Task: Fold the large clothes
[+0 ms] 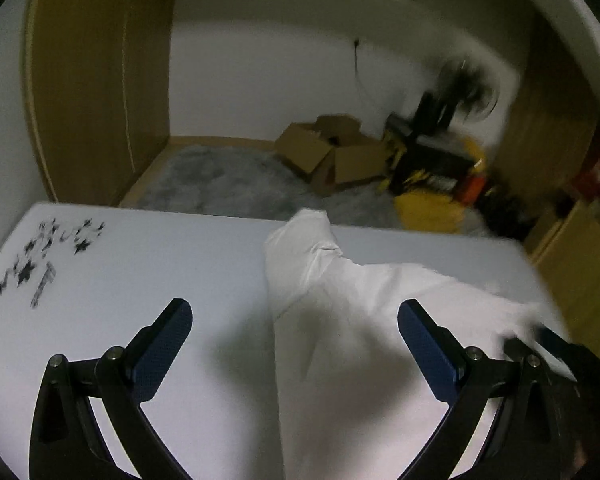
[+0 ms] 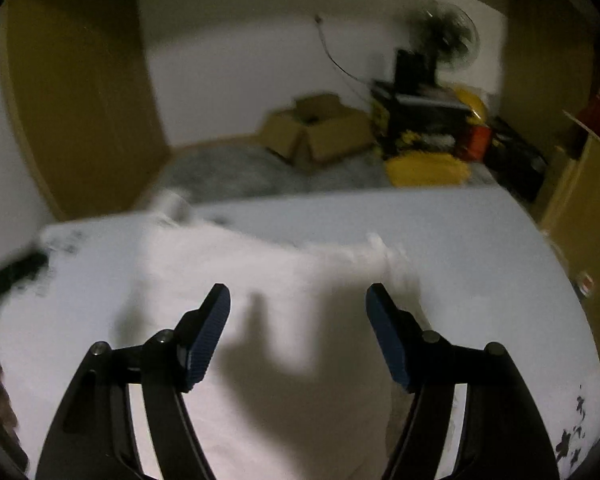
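Left claw (image 1: pixel 296 320): spread wide, nothing between its blue pads (image 1: pixel 162 354); it hovers over the worktop (image 1: pixel 140 272).
Right claw (image 2: pixel 298 306): also wide open and empty, above the garment (image 2: pixel 228 264).
Garment: white, lying on the worktop. In the left view it runs from under the claw's right finger forward to the far edge, where a sleeve-like end (image 1: pixel 303 226) lies; its left border passes between the two fingers. In the right view it spreads ahead of and beneath both fingers, blurred.
Worktop: white, with black star prints (image 1: pixel 40 256) ahead-left of the left claw.
Only in left view: the garment's creases and folded edge, sharp enough to read; a dark blurred shape at the right edge touching the cloth, likely the other tool, but I cannot tell.
Only in right view: the claw's shadow (image 2: pixel 268 364) cast on the cloth between the fingers; more black prints (image 2: pixel 571 440) at the near right; a dark blurred shape at the left edge.
Both views: boxes (image 1: pixel 327 152) and a fan (image 2: pixel 451 36) on the floor beyond the worktop.
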